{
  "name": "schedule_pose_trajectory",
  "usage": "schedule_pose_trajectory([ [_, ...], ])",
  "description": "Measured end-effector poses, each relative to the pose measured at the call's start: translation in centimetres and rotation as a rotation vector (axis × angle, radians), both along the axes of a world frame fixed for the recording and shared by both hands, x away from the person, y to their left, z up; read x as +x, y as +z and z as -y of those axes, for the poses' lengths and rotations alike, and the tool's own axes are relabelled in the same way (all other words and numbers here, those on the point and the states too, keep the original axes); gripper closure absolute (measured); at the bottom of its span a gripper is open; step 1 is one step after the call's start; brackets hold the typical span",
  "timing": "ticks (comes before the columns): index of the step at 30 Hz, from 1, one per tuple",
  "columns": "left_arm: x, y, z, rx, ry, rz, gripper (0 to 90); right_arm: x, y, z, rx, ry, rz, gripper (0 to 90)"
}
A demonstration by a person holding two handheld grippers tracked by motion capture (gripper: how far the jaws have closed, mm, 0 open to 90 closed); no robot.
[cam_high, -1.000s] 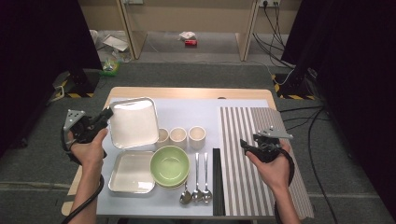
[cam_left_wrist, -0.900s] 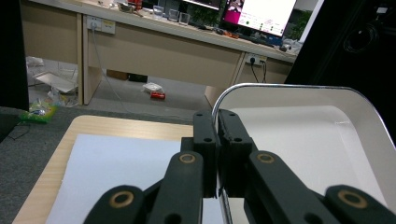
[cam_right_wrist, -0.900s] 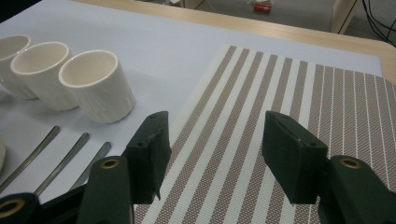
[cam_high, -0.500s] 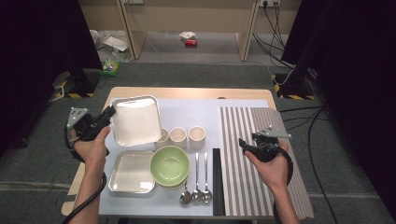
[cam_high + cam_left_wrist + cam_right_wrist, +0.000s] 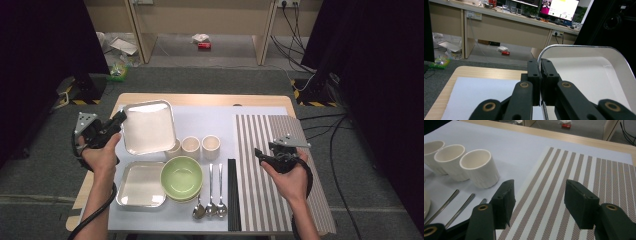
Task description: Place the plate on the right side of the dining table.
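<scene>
My left gripper (image 5: pixel 119 119) is shut on the left rim of a steel tray (image 5: pixel 148 126) with a white inside. The tray hangs above the pale blue mat at the table's back left and covers part of the leftmost cup. In the left gripper view the black jaws meet on the rim (image 5: pixel 540 72), and the tray (image 5: pixel 589 75) spreads to the right. My right gripper (image 5: pixel 260 154) hovers open over the striped placemat (image 5: pixel 280 190). In the right gripper view its jaws (image 5: pixel 539 195) stand wide apart with nothing between them.
A second steel tray (image 5: pixel 141 184) lies at the front left beside a green bowl (image 5: pixel 182 176). Three cream cups (image 5: pixel 192 146) stand in a row behind the bowl. Spoons (image 5: pixel 215 197) and black chopsticks (image 5: pixel 231 195) lie left of the placemat.
The left gripper and the tray in it have shifted slightly to the right and toward the table's far edge. The right gripper has held still.
</scene>
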State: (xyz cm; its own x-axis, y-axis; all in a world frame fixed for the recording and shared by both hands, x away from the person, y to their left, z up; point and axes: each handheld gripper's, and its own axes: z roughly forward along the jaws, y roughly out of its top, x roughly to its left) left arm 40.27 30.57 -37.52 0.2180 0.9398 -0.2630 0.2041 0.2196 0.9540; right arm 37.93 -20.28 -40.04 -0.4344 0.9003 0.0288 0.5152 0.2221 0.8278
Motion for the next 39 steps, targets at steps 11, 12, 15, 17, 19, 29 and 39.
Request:
schedule_pose_trajectory([
  [11,0.6,0.3,1.0,0.003,-0.011,0.004,86.4,0.0,0.0,-0.2,0.005,0.004,-0.002,42.4],
  [12,0.6,0.4,1.1,0.002,-0.012,0.005,86.4,0.0,0.0,-0.2,0.005,0.005,-0.001,42.4],
  [15,0.8,0.5,1.3,0.004,-0.017,0.005,86.4,0.0,-0.1,-0.3,0.004,0.007,-0.008,42.4],
  [17,0.9,0.5,1.5,0.005,-0.022,0.007,86.4,0.1,-0.1,-0.3,0.005,0.006,-0.007,42.4],
  [19,1.0,0.6,1.7,0.005,-0.026,0.008,86.4,0.1,0.0,-0.3,0.006,0.005,-0.005,42.4],
  [29,1.6,0.8,3.1,0.016,-0.047,0.012,86.4,0.3,0.3,-0.6,0.008,0.015,0.007,42.4],
  [39,2.1,0.8,4.4,0.032,-0.063,0.006,86.4,0.6,0.6,-1.3,0.012,0.025,0.008,42.6],
])
